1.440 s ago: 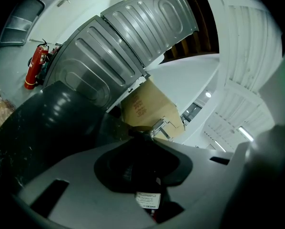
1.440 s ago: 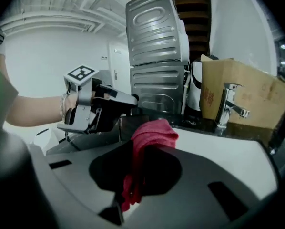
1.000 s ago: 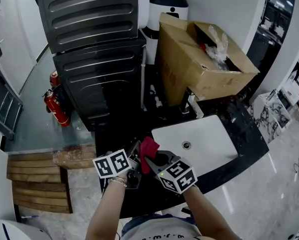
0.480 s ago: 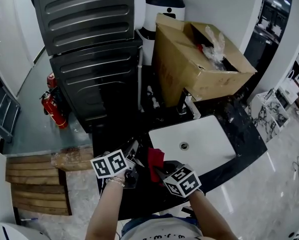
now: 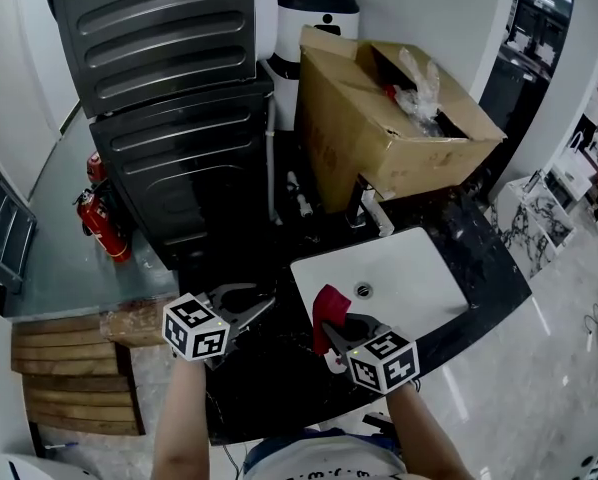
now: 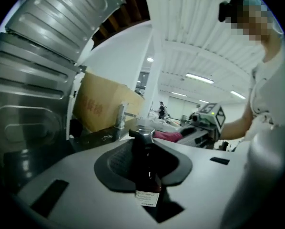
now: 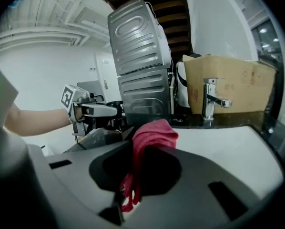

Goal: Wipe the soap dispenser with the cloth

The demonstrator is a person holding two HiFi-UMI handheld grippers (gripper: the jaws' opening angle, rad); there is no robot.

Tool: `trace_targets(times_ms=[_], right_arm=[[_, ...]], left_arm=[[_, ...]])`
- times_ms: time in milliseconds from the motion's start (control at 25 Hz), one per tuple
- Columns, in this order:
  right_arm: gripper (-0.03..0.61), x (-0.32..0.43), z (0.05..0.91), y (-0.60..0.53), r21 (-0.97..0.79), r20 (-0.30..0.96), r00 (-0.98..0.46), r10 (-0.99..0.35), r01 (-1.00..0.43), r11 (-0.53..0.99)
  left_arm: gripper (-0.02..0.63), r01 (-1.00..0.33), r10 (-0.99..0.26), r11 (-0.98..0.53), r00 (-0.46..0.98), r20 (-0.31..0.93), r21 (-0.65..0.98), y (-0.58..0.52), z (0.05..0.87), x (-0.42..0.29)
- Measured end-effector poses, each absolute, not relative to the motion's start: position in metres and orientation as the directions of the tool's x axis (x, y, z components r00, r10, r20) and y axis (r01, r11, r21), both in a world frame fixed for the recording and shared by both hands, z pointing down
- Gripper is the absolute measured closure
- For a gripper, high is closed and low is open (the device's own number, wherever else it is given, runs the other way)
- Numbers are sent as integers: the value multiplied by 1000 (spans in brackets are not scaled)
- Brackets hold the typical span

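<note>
The soap dispenser (image 6: 145, 168), a dark brown pump bottle with a small white label, lies between the jaws of my left gripper (image 6: 142, 149), which is shut on it. In the head view that gripper (image 5: 247, 304) sits over the black counter (image 5: 279, 368), left of the sink, and the bottle is hard to make out against the dark top. My right gripper (image 5: 331, 320) is shut on a red cloth (image 5: 329, 304) at the sink's front left corner. The cloth (image 7: 149, 137) sticks up out of the jaws. A gap separates cloth and bottle.
A white sink (image 5: 399, 278) with a chrome tap (image 5: 371, 211) lies right of the grippers. Behind it stands an open cardboard box (image 5: 389, 128). A tall dark ribbed appliance (image 5: 169, 98) fills the back left. A red fire extinguisher (image 5: 101, 223) stands on the floor to the left.
The grippers were close together with the cloth beside the bottle. They have parted: the left has swung left and rolled, and the right has moved right toward the sink with the cloth.
</note>
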State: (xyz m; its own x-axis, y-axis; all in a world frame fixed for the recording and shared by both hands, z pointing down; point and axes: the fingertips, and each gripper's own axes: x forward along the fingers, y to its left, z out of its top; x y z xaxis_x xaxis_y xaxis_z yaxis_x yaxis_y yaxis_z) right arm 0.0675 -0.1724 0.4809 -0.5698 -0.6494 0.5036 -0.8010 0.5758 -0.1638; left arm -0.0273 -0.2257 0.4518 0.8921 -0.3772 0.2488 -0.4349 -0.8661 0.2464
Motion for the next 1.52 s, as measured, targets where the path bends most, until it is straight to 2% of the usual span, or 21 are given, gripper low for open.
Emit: trace_targets(times_ms=[120, 320, 560, 720, 840, 1000, 1200, 1400, 1520], right_arm=[[529, 64, 482, -170, -176, 503, -580, -641, -795, 581], [529, 51, 484, -170, -179, 501, -607, -617, -770, 612], [529, 39, 482, -170, -182, 493, -624, -607, -756, 629], [529, 38, 481, -170, -187, 487, -621, -614, -761, 621], [529, 37, 480, -168, -190, 482, -622, -617, -762, 620], [529, 35, 477, -164, -201, 470, -633, -615, -755, 624], [529, 25, 467, -159, -231, 431, -670, -604, -729, 645], [529, -2, 449, -155, -269, 354, -746, -564, -659, 702], [529, -23, 449, -155, -227, 368, -763, -531, -627, 745]], left_arm=[[522, -355, -312, -908, 927, 209, 220, -211, 450, -33], [505, -377, -354, -903, 925, 139, 206, -191, 453, -43], [502, -632, -621, -772, 773, 126, 74, -187, 454, -43], [479, -778, -767, -628, 626, 140, 35, -193, 457, -43], [489, -854, -842, -520, 512, 171, -7, -195, 458, -45], [506, -850, -836, -511, 527, 155, 129, -195, 455, -48], [508, -719, -839, -452, 544, 22, 528, -200, 453, -76], [508, -682, -856, -421, 517, -13, 599, -197, 458, -89], [508, -688, -862, -412, 507, -11, 598, -195, 458, -91]])
